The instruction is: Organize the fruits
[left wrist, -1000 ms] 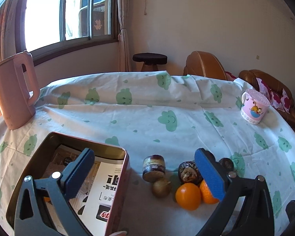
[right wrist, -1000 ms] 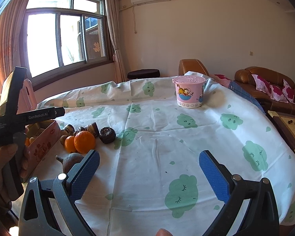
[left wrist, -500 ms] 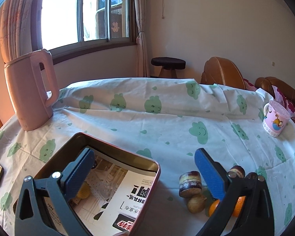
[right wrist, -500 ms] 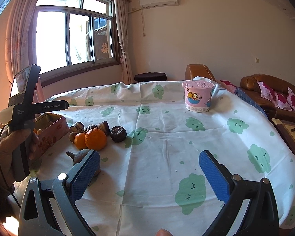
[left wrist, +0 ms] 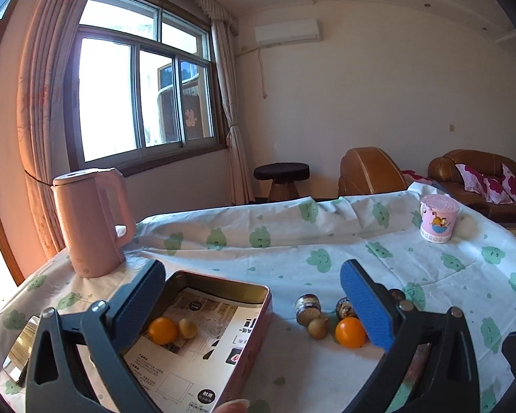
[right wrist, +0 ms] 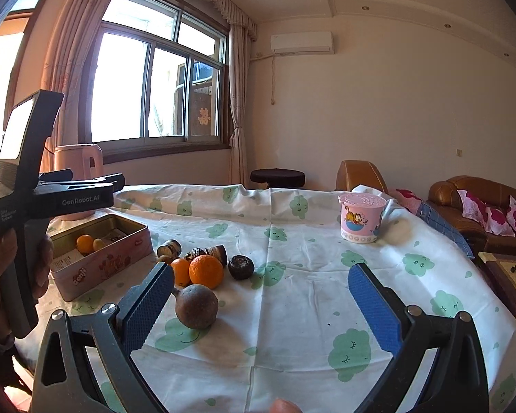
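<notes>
While both your grippers, left point(left wrist: 251, 303) and right point(right wrist: 261, 306), gape wide and empty, your pink rectangular metal tin point(left wrist: 258, 313) near the table's left edge holds a small orange point(left wrist: 162, 330) and a brownish round fruit point(left wrist: 188, 328).

White tablecloth point(right wrist: 292, 309) with green clouds, pink tin point(right wrist: 99, 268), orange fruit point(right wrist: 205, 272), seemingly dark-brown fruit point(right wrist: 196, 306).

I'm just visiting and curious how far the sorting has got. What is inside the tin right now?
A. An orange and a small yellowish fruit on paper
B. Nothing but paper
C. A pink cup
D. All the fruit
A: the tin holds an orange and a small yellowish fruit lying on printed paper, while the other fruit sits outside on the tablecloth.
</notes>
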A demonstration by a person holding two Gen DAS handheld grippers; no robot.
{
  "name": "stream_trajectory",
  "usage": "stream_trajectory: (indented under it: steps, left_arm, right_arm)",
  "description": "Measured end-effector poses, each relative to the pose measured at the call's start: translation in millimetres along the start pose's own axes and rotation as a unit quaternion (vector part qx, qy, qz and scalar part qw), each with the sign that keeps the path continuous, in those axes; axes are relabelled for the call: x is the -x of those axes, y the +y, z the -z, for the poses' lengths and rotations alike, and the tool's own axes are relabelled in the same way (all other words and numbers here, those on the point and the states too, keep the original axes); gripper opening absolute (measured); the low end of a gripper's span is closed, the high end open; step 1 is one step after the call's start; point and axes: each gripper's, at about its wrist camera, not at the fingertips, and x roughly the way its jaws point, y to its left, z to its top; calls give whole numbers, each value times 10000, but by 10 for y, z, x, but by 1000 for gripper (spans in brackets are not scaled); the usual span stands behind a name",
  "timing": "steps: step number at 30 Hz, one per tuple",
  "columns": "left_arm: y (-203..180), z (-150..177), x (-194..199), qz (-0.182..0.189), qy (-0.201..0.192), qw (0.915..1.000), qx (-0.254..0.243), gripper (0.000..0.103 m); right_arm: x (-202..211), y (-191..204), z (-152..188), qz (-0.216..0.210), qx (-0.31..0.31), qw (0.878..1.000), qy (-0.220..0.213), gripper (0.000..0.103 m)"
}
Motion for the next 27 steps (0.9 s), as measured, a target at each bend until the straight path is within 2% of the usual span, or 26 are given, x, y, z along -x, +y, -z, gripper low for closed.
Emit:
stream_trajectory:
  steps: [4,7,19,27]
  left_arm:
    - [108,56,166,-137,-53,9996,221,103]
    - [171,108,221,-78,-33,9996,285,103]
    - [466,274,261,-34,179,9978,635,103]
    - [531,291,249,-78,203,9974,681,103]
  right_arm:
    - [87,77,-83,11,66,9998,-187,102]
    - [98,131,-131,68,70,9997,-216,102]
    - [99,350,-203,42,165,9996,-235,102]
    - [54,464,-203,-13,262,9995,-195,102]
